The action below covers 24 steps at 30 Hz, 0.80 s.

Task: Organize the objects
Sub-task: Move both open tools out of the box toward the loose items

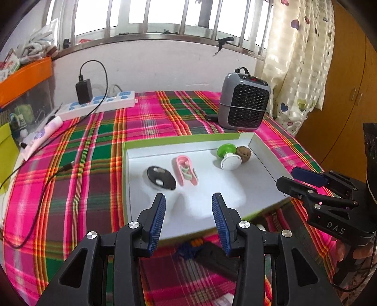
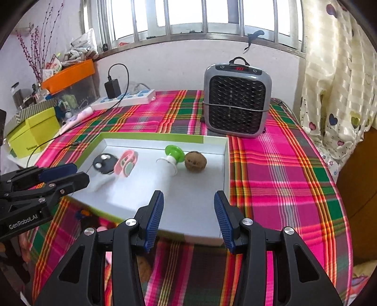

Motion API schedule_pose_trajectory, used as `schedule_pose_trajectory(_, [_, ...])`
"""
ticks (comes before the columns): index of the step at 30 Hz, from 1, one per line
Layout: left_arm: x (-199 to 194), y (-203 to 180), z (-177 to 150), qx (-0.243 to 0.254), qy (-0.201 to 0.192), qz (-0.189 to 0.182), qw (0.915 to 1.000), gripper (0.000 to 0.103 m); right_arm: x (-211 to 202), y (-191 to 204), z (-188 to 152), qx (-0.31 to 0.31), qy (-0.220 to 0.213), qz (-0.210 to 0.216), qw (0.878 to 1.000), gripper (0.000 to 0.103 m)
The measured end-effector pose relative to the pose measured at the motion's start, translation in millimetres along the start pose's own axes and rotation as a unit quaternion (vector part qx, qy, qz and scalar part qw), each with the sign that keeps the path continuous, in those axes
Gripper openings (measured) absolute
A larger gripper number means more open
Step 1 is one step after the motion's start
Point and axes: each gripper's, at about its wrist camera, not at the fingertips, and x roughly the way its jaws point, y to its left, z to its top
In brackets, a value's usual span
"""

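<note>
We hold the left gripper [image 1: 188, 202] and right gripper [image 2: 188, 200] parted and empty over the green-rimmed tray's [image 1: 124, 164] near edge; walnut [image 2: 195, 162] inside, blurred items beneath perhaps toys.

Barred window [image 2: 188, 16] bright with daylight, white wall [image 2: 165, 68], heart-print curtain [image 2: 337, 82], wooden cabinet [image 1: 348, 70]

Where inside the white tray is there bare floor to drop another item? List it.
Free: the white tray's near half, between the row of items and its front edge, and the strip along the right wall. Crowded: the far side, where black disc, pink case, green-topped spool and brown ball line up.
</note>
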Motion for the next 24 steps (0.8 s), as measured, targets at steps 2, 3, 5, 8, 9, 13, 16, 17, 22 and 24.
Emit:
schedule_pose_trajectory(2, [-5,-1,-5,0.000,-0.001,0.000,1.0000,0.039,-5,2,-6,-0.001,-0.003,0.005,1.000,0.046])
schedule_pose_trajectory(3, [-7,-2,-7,-0.001,-0.001,-0.001,1.0000,0.039,-6,3,-8,-0.001,-0.002,0.007,1.000,0.046])
schedule_pose_trajectory(5, [-12,-2,-13,-0.004,-0.003,-0.004,1.0000,0.039,-10,4,-13,0.001,-0.002,0.016,1.000,0.046])
schedule_pose_trajectory(8, [-18,-4,-24,-0.005,0.000,-0.009,0.9999,0.039,-15,8,-21,-0.004,-0.003,0.027,1.000,0.046])
schedule_pose_trajectory(9, [-20,-6,-27,-0.002,0.001,-0.012,0.9999,0.039,-16,10,-24,-0.006,-0.001,0.028,1.000,0.046])
schedule_pose_trajectory(13, [-26,-9,-35,-0.004,0.001,-0.019,0.9998,0.039,-21,14,-34,-0.004,-0.001,0.042,0.999,0.046])
schedule_pose_trajectory(16, [-31,-12,-42,-0.004,0.001,-0.024,0.9997,0.040,-23,15,-41,-0.005,0.001,0.049,0.999,0.046])
schedule_pose_trajectory(17, [-33,-13,-44,-0.003,0.001,-0.025,0.9997,0.040,-24,16,-42,-0.006,0.001,0.051,0.999,0.046])
schedule_pose_trajectory(22, [-37,-12,-56,-0.009,0.006,-0.036,0.9993,0.041,-24,18,-51,-0.007,0.007,0.061,0.998,0.046])
schedule_pose_trajectory(24, [-38,-12,-60,-0.010,0.007,-0.041,0.9991,0.041,-24,19,-53,-0.008,0.010,0.066,0.998,0.046])
